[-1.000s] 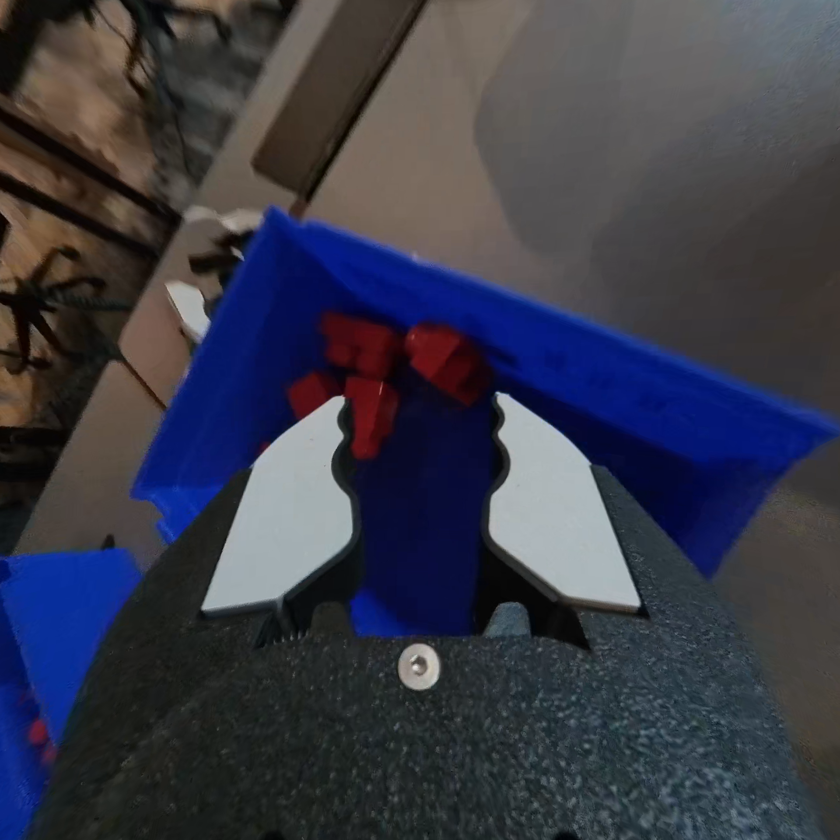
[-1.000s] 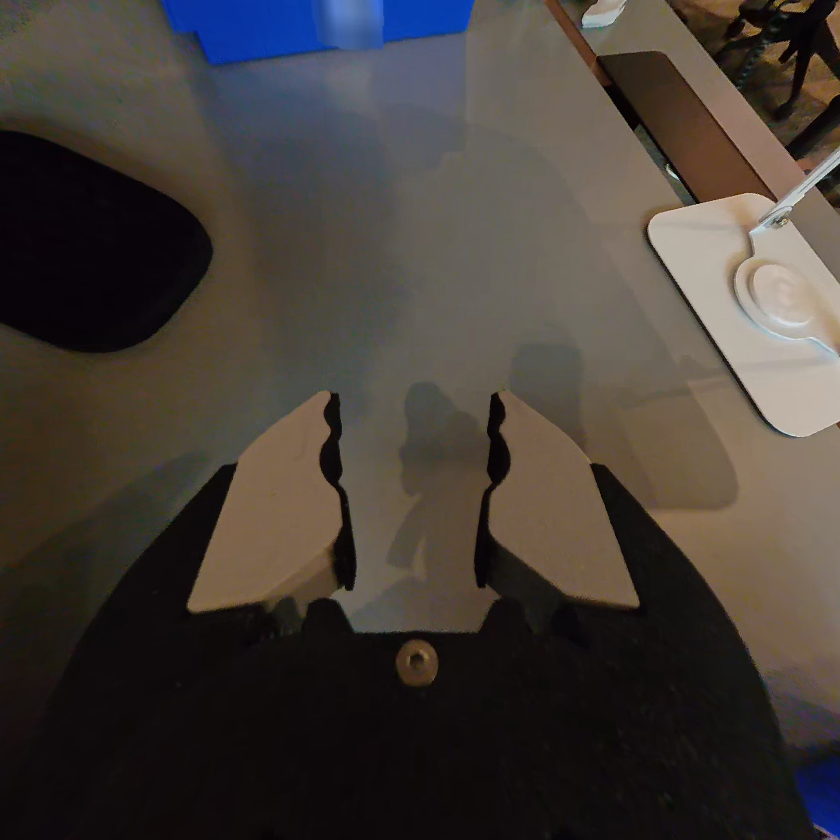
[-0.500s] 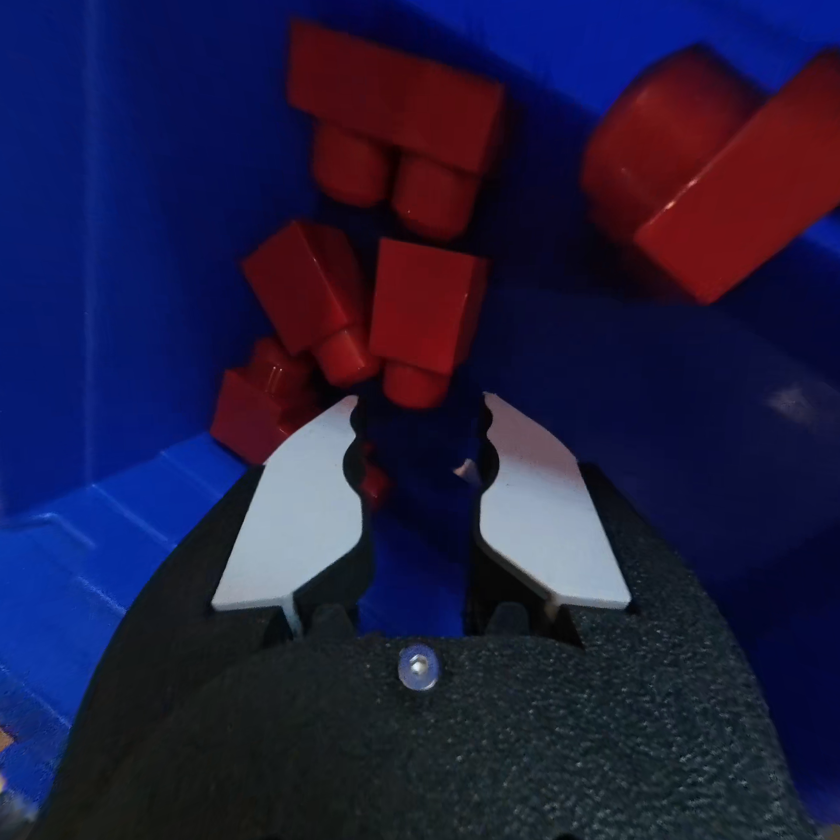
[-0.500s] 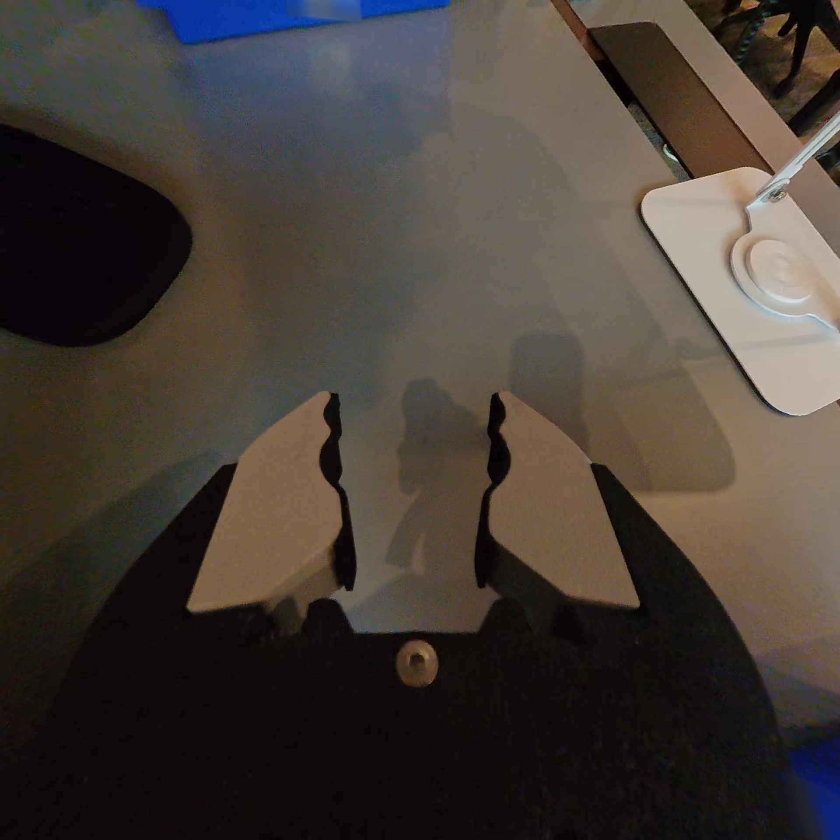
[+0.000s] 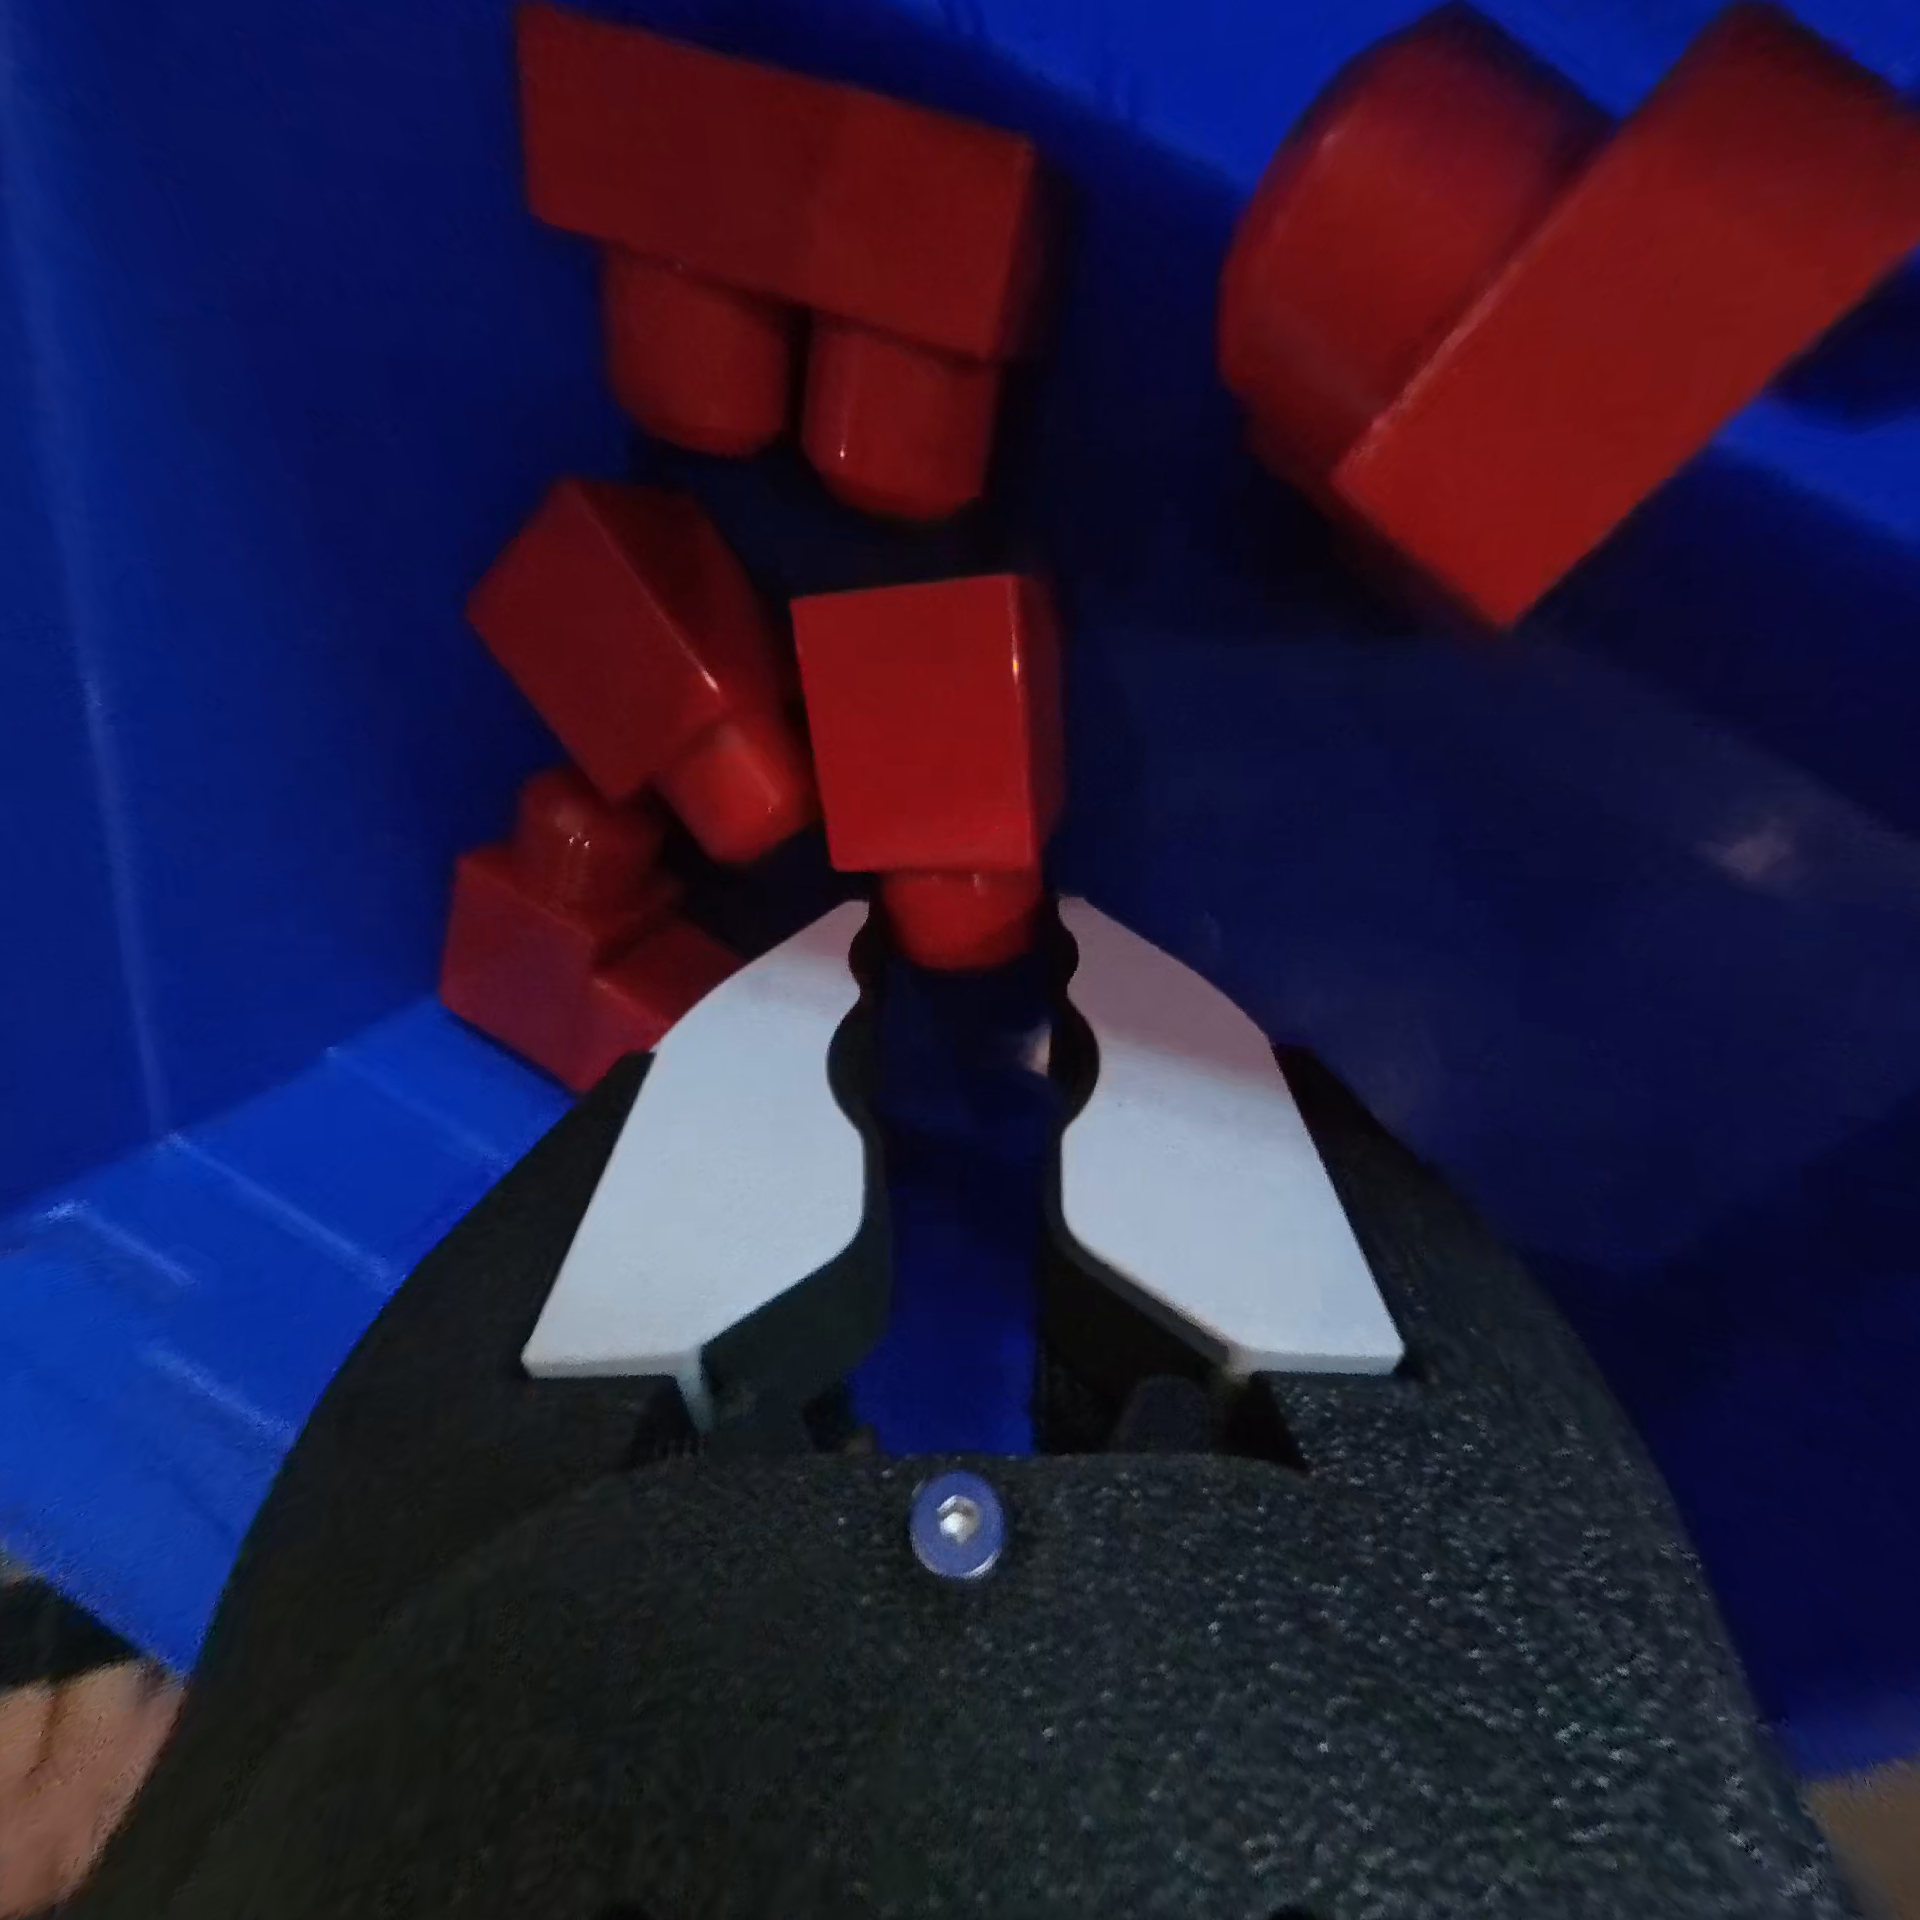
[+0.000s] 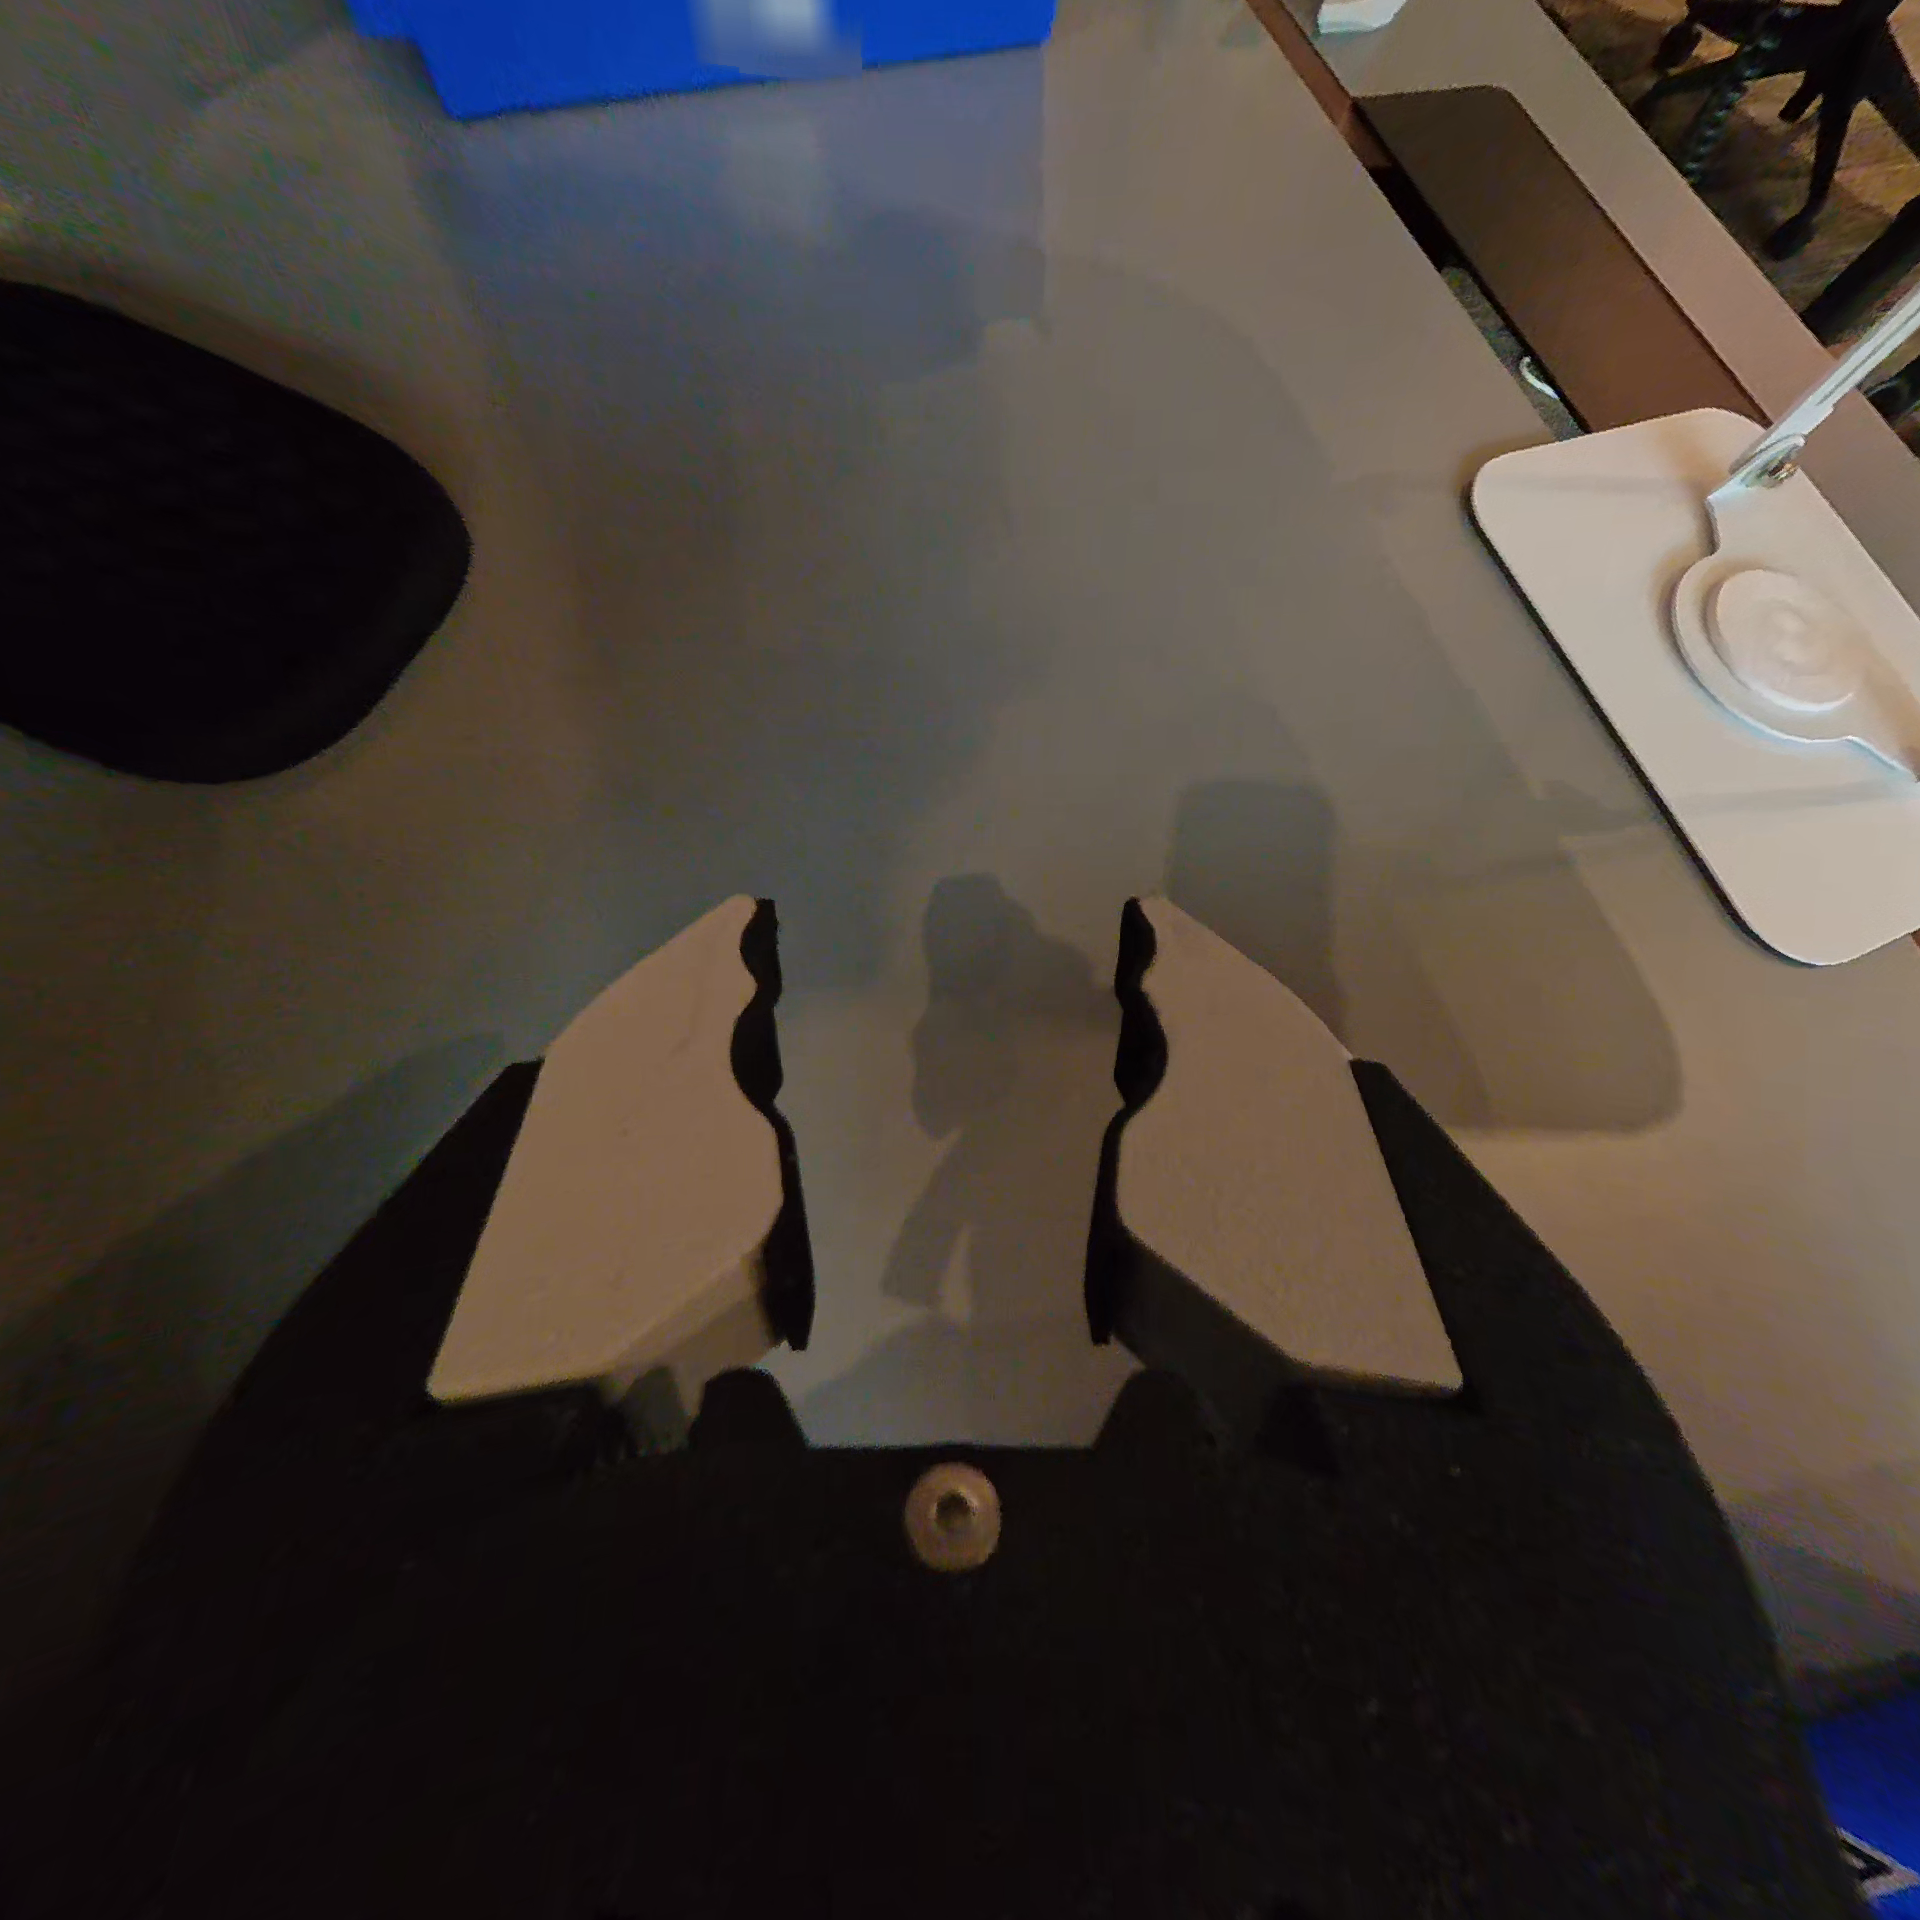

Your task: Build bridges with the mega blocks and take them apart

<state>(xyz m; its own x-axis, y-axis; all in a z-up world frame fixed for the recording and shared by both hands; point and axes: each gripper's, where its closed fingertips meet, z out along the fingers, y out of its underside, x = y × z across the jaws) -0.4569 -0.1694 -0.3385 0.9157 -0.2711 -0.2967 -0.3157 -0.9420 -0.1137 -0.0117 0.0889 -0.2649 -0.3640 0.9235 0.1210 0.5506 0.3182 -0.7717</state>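
In the left wrist view my left gripper [image 5: 961,925] is deep inside a blue bin [image 5: 208,520]. Its fingertips are closed around the stud of a small red block [image 5: 925,717]. Around it lie a two-stud red block [image 5: 779,197], a large red block [image 5: 1558,343] at the upper right, and two small red blocks [image 5: 623,644] [image 5: 561,935] in the left corner. In the right wrist view my right gripper [image 6: 945,914] is open and empty above the grey table [image 6: 831,520].
A white lamp base [image 6: 1714,665] lies at the table's right edge, beside a dark brown panel [image 6: 1538,229]. A blue bin [image 6: 623,52] stands at the far end. A black mesh-textured shape [image 6: 187,540] is at the left. A blue corner [image 6: 1870,1818] shows at the bottom right. My hands' fingertips stand some 50 cm from each other.
My left gripper went down into the blue bin and its fingers closed on the stud of the small red block. The right gripper stayed open and barely shifted.
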